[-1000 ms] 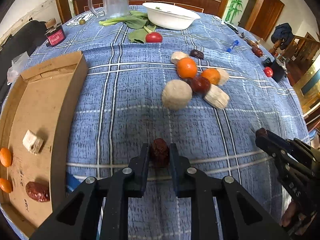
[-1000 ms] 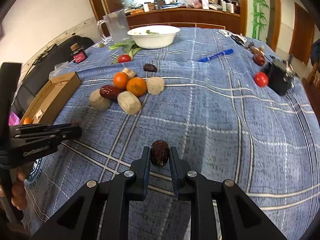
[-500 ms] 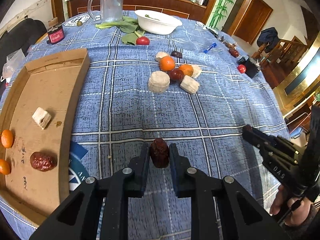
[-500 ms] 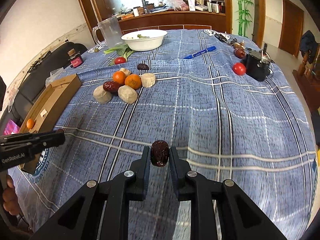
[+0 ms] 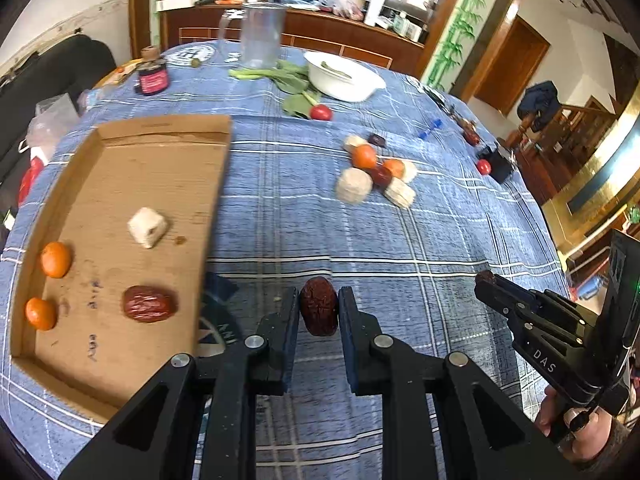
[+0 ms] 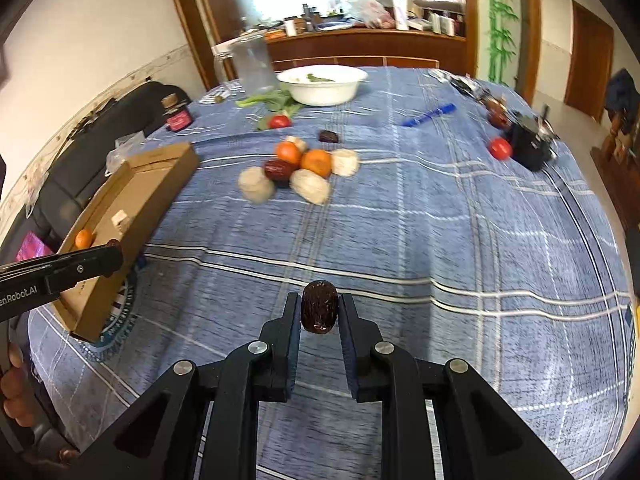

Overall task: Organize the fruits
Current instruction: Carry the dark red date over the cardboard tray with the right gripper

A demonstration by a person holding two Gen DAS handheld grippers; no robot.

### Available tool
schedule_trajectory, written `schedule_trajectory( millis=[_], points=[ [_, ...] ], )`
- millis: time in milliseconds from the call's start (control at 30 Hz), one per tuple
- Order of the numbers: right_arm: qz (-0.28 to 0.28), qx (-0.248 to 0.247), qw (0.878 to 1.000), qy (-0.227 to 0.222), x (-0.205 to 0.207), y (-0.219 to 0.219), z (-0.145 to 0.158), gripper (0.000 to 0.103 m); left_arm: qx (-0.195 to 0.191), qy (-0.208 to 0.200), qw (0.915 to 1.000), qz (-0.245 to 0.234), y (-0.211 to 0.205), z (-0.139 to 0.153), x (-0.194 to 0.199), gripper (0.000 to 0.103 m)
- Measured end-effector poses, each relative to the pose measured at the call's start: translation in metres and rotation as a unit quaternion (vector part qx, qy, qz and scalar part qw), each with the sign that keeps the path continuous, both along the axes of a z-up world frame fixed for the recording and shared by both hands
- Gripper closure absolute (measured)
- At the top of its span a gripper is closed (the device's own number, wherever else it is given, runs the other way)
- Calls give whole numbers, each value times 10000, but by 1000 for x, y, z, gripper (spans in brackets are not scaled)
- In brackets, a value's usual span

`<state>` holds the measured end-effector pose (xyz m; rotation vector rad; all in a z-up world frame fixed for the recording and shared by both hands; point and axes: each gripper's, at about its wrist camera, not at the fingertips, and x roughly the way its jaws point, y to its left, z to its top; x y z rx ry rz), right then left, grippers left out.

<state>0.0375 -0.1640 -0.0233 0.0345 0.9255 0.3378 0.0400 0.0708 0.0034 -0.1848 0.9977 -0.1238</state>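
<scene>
Two grippers, each clamped on one date. Left gripper (image 5: 319,312) pinches a red date (image 5: 319,306) just right of the tray (image 5: 168,132), above the blue cloth (image 5: 280,220). Right gripper (image 6: 319,314) pinches a darker date (image 6: 319,307), well right of the tray. Inside the tray lie two oranges (image 5: 56,259), one white chunk (image 5: 147,227) and one date (image 5: 149,304). Loose fruit pile (image 5: 376,174) sits on the cloth, well right of the tray's far end.

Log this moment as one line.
left gripper: shut on date | right gripper: shut on dark date | cardboard tray: partly filled
</scene>
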Motion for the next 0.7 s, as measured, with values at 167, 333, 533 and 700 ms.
schedule_trajectory(
  millis=[167,333,533,700],
  points=[
    [299,-2,9995,-74,1,30,7,83,17,-72,9996,257,26,6,-9,84],
    [645,24,9979,-58,3,61,10,83,75,-140,9984,538,55,11,-20,84],
    [1064,-8,9943,-77,7,102,13,83,81,-88,9954,949,97,8,-33,84],
    [1403,-13,9900,-130,10,134,17,82,92,-10,9911,1331,132,2,-45,84]
  ],
)
